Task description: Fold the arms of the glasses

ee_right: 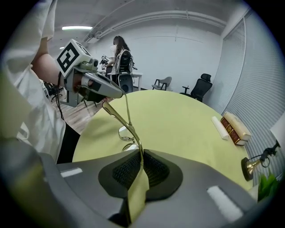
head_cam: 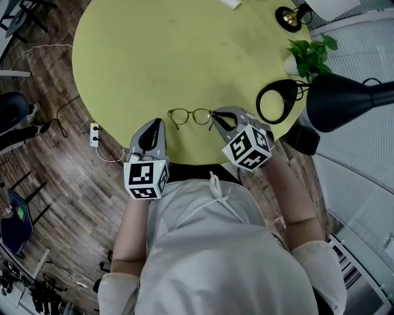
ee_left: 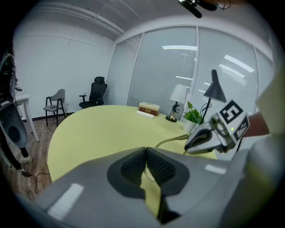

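Thin gold-rimmed glasses lie close to the front edge of the round yellow-green table, with both arms unfolded toward me. My left gripper comes in at their left, and its pads are together on the tip of a thin arm. My right gripper is at their right side. In the right gripper view its jaws are shut on the other arm, which runs up out of the pads past the lenses. The left gripper shows there, at the far arm's tip.
A black desk lamp with a ring base, a potted plant and a small brass lamp stand at the table's right. Books lie at the far side. A power strip lies on the wooden floor.
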Available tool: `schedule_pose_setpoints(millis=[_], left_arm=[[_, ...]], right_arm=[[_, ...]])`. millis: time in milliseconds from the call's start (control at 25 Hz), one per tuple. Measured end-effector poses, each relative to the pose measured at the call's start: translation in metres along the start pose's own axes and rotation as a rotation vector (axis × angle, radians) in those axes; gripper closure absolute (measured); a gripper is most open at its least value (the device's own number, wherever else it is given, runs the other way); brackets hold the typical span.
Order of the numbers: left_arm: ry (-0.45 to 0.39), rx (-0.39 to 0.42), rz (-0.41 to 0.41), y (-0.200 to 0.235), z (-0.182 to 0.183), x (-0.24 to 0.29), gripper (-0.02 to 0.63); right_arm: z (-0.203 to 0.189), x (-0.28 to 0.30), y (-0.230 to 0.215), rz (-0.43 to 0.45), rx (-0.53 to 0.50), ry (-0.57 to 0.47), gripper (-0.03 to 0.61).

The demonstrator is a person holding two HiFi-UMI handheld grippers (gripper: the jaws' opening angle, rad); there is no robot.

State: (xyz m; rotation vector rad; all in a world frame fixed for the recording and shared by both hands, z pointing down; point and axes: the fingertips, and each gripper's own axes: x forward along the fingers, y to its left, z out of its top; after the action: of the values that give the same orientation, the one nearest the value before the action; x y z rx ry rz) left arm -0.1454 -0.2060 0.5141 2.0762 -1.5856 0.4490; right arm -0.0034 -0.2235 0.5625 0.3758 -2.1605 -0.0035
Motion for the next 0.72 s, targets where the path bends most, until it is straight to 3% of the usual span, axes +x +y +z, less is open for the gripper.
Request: schedule_pose_setpoints(millis=[720], left_arm=[[0.023,-0.028,-0.038,0.001,0.001,0.027,0.607]], right_arm=[[0.002,-0.001,0.006,-0.008,-0.036,-0.008,0.558]])
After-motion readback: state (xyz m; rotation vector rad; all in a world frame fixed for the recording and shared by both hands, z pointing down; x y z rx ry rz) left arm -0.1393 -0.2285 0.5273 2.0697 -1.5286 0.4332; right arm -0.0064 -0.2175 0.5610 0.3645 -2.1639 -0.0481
